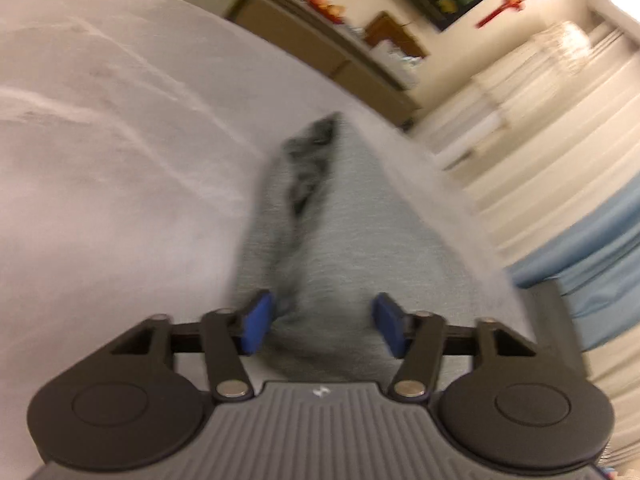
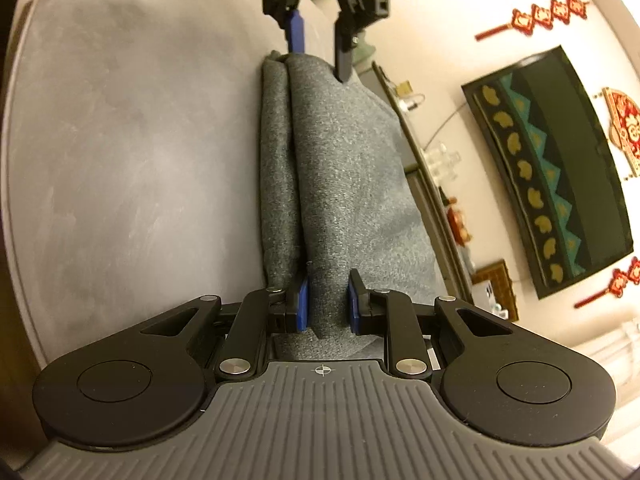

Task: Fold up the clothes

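Right gripper [image 2: 326, 306]: fold of the grey garment [image 2: 344, 184] lies between slightly parted pads; pinch cannot be told.
Garment: folded lengthwise on the pale table [image 2: 120, 140], bare surface at its left.
Left gripper [image 1: 322, 326]: spread over the cloth's far end, seen only from the right wrist.

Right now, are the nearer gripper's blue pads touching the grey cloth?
Cannot tell. In the right wrist view the grey cloth sits between the right gripper pads, but contact isn't plain.
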`<act>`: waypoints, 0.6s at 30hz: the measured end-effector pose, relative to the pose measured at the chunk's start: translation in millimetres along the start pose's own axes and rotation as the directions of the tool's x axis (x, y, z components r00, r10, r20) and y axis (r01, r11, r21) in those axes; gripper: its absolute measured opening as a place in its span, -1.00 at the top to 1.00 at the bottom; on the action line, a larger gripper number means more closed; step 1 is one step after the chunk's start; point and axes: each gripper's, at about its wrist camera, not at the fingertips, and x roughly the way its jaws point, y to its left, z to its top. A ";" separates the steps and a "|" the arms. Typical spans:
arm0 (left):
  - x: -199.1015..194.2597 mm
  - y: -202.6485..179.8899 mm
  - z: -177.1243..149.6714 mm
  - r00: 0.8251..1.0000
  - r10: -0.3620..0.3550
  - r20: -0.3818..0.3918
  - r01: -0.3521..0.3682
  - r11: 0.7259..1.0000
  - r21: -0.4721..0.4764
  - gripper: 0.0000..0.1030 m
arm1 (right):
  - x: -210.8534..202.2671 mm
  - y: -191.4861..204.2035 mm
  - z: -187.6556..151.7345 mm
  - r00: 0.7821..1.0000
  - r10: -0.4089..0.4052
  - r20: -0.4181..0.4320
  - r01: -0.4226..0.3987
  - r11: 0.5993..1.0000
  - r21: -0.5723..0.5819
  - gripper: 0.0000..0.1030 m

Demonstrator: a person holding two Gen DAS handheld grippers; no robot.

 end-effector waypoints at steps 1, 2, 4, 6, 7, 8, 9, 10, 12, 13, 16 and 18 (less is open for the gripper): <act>-5.7 1.3 0.6 1.000 -0.005 0.003 0.005 1.000 -0.006 -0.23 | -3.4 -5.7 -2.6 1.000 0.024 0.007 -0.024 1.000 0.018 0.46; -11.4 2.5 1.2 1.000 -0.010 0.005 0.010 1.000 -0.012 -0.18 | -5.3 -17.1 -4.9 0.999 0.053 0.008 -0.053 0.997 0.048 0.39; -30.5 1.4 6.6 0.998 -0.028 0.052 0.027 1.000 0.006 -0.18 | -19.9 -45.3 -9.7 0.989 0.146 0.024 -0.148 0.976 0.157 0.09; -53.4 -2.7 14.0 0.991 -0.049 0.123 0.044 0.998 0.043 -0.18 | -39.2 -76.0 -17.0 0.973 0.220 0.069 -0.231 0.936 0.267 -0.29; -65.1 -8.0 17.9 0.984 -0.054 0.169 0.042 0.997 0.069 -0.18 | -47.3 -92.2 -22.1 0.966 0.238 0.102 -0.259 0.910 0.324 -0.30; -72.7 -14.8 22.0 0.977 -0.060 0.204 0.041 0.995 0.096 -0.18 | -54.7 -108.3 -27.3 0.958 0.253 0.135 -0.286 0.880 0.379 -0.30; -72.9 -24.2 26.4 0.973 -0.066 0.220 0.039 0.991 0.126 -0.18 | -57.3 -128.4 -33.4 0.951 0.258 0.171 -0.308 0.835 0.455 -0.31; -68.4 -36.1 32.3 0.973 -0.076 0.218 0.041 0.986 0.162 -0.18 | -54.5 -144.1 -37.9 0.949 0.247 0.196 -0.314 0.796 0.517 -0.31; -39.2 -71.8 46.2 0.983 -0.077 0.167 0.034 0.968 0.247 -0.18 | -29.6 -173.9 -41.5 0.955 0.203 0.216 -0.295 0.711 0.638 -0.31; -23.0 -86.2 52.3 0.986 -0.066 0.151 0.020 0.958 0.285 -0.18 | -7.9 -184.8 -41.1 0.962 0.185 0.202 -0.274 0.667 0.693 -0.30; 20.7 -104.2 60.4 0.995 -0.038 0.090 0.007 0.947 0.321 -0.18 | 65.1 -207.0 -39.6 0.966 0.196 0.167 -0.247 0.526 0.814 -0.14; 44.3 -90.6 58.8 0.999 0.031 0.039 -0.042 0.952 0.303 -0.17 | 109.2 -203.9 -46.2 0.959 0.257 0.118 -0.228 0.455 0.861 -0.05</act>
